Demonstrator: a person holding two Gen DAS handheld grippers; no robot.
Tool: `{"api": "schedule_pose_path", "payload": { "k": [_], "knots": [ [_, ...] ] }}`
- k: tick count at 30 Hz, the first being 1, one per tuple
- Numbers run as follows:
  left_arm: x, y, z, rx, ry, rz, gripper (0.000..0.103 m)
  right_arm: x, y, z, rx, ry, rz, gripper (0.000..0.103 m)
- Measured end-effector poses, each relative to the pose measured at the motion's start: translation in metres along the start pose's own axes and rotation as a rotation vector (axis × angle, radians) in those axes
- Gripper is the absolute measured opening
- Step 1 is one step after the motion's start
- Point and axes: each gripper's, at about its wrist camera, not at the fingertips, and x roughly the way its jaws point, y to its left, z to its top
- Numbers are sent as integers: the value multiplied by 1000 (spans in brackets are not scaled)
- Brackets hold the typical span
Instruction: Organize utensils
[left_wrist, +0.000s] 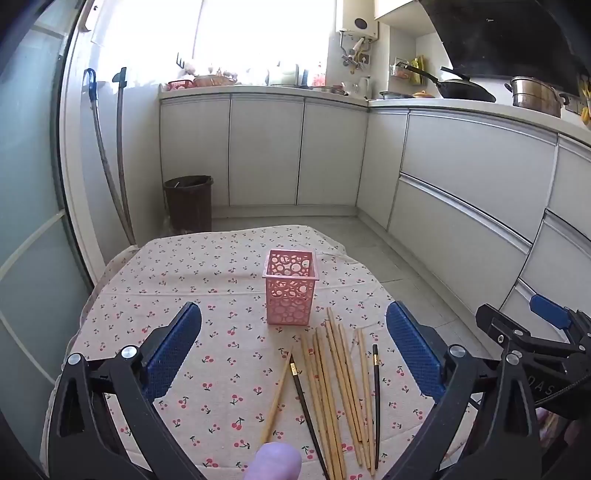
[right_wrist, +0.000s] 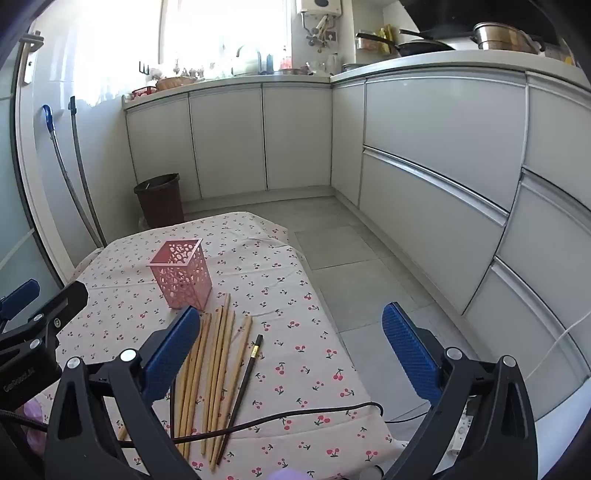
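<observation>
Chopsticks (left_wrist: 332, 387) beside pink holder (left_wrist: 290, 292)

Both grippers, left gripper (left_wrist: 293, 325) and right gripper (right_wrist: 291, 328), had black frames, silver screws and blue textured pads (left_wrist: 173, 350).

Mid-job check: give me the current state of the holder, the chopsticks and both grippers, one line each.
pink holder: upright on the tablecloth, nothing seen inside.
wooden chopsticks: lying loose on the cloth near the holder, roughly parallel.
black chopsticks: two, lying flat among the wooden ones, apart from each other.
left gripper: open, holding nothing.
right gripper: open, holding nothing.
</observation>
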Motion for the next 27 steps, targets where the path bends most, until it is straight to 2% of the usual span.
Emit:
{"api": "schedule_pose_path", "payload": {
  "k": [6, 7, 10, 27],
  "knots": [
    [6, -2, 1, -10, 22, -1, 96, -3, 8, -1, -7, 13, 28, 96],
    [8, -3, 0, -8, 24, 0, 96, 3, 0, -2, 13, 21, 2, 96],
    [11, 4, -3, -24, 28, -9, 96, 3, 0, -3, 9, 14, -3, 96],
    [14, 1, -6, -22, 46, -3, 96, 8, 0, -5, 16, 33, -8, 96]
  ]
}}
